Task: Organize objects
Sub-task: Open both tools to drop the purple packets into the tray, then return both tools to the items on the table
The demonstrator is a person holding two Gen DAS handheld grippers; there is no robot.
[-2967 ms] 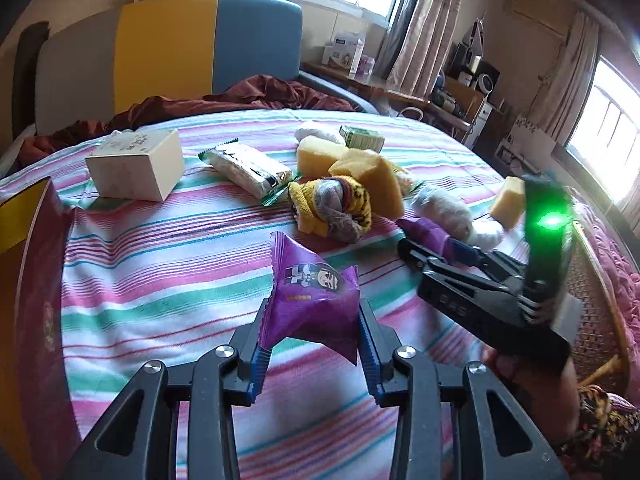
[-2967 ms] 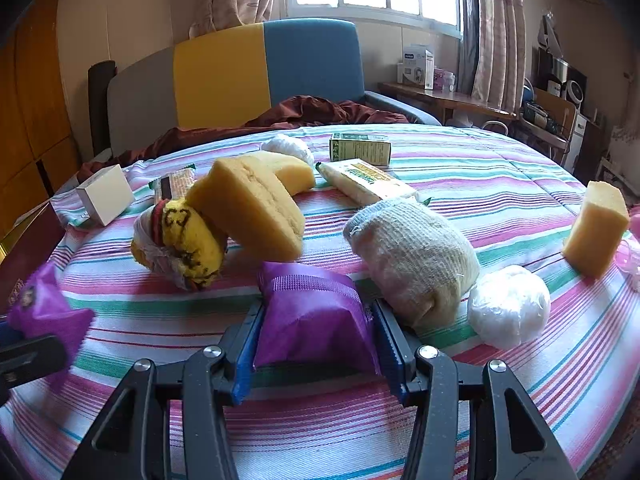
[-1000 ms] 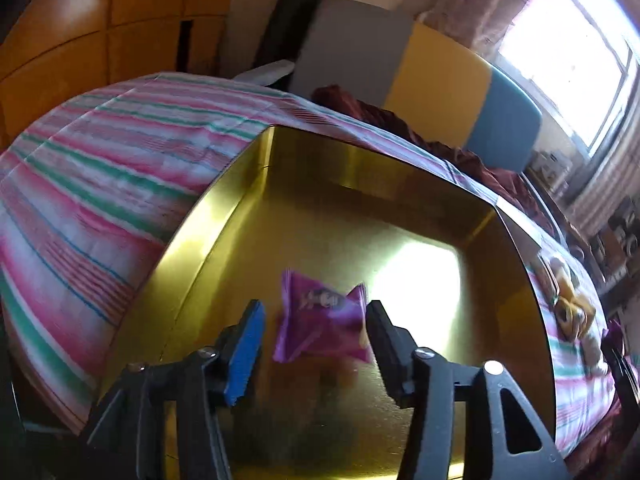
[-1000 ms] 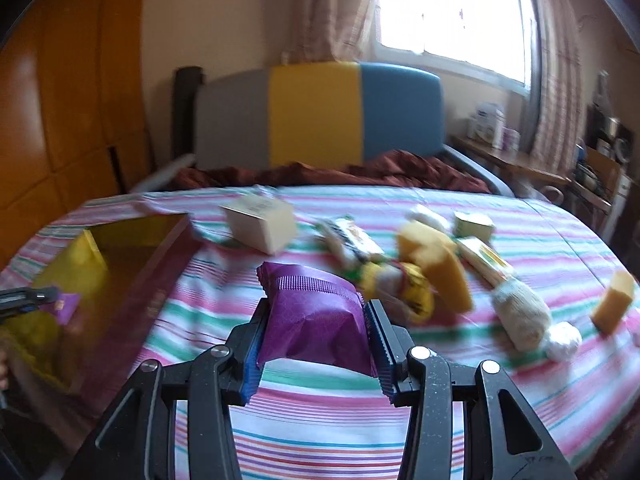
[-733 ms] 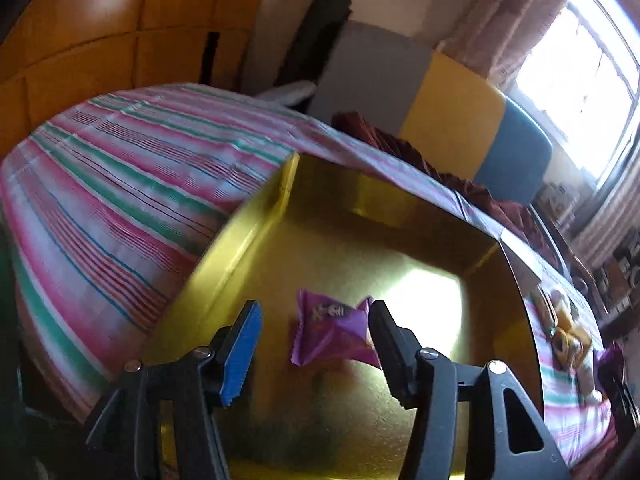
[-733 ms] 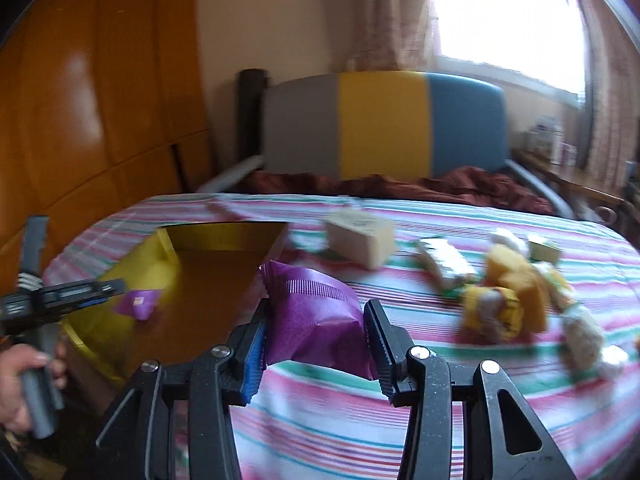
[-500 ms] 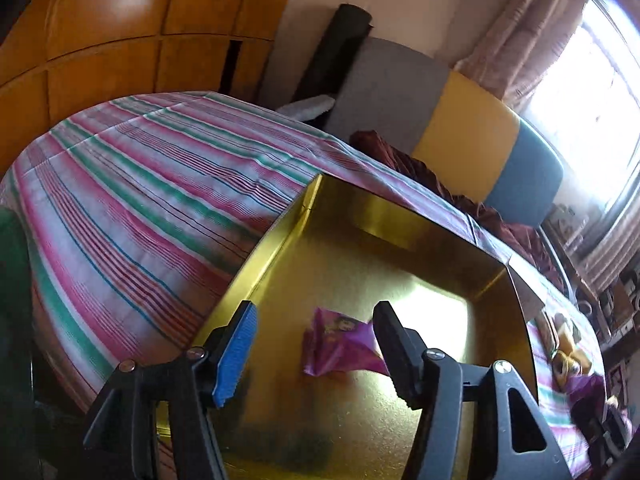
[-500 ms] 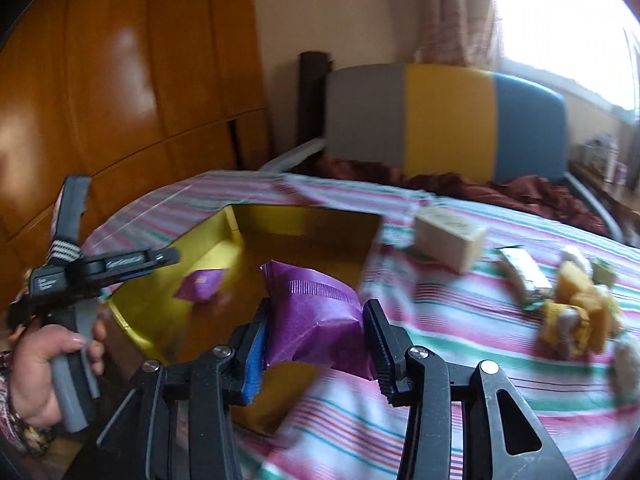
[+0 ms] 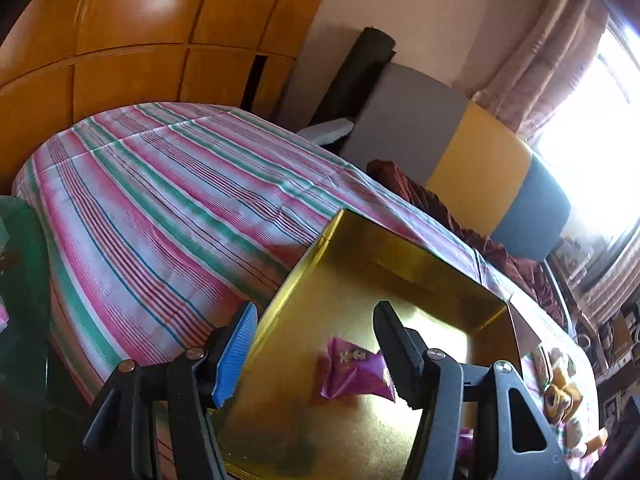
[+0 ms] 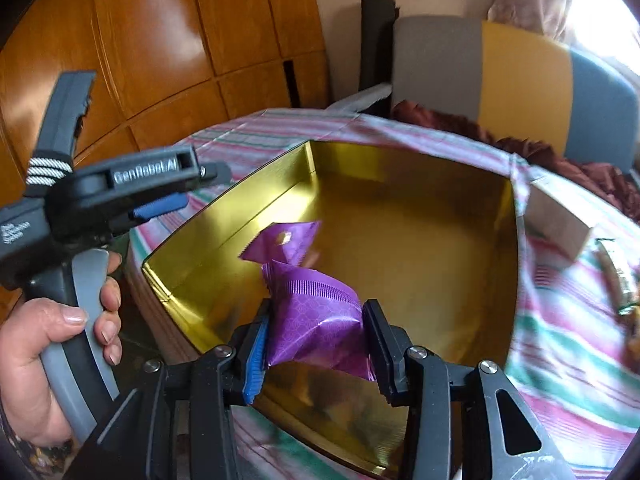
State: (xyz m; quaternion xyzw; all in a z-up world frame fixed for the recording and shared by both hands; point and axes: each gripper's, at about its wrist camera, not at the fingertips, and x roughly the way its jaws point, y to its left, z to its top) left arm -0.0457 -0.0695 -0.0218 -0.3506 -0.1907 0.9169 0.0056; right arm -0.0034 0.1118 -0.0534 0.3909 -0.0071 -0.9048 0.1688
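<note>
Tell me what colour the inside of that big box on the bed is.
Shiny gold, on the walls and floor of the box; the right wrist view shows it best.

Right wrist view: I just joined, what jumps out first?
A purple snack packet is clamped in the jaws of the right gripper, poised over the near corner of an open gold box. A second purple packet already lies on the box floor. At the left edge, a hand holds the left gripper beside the box, jaws open and empty.
</note>
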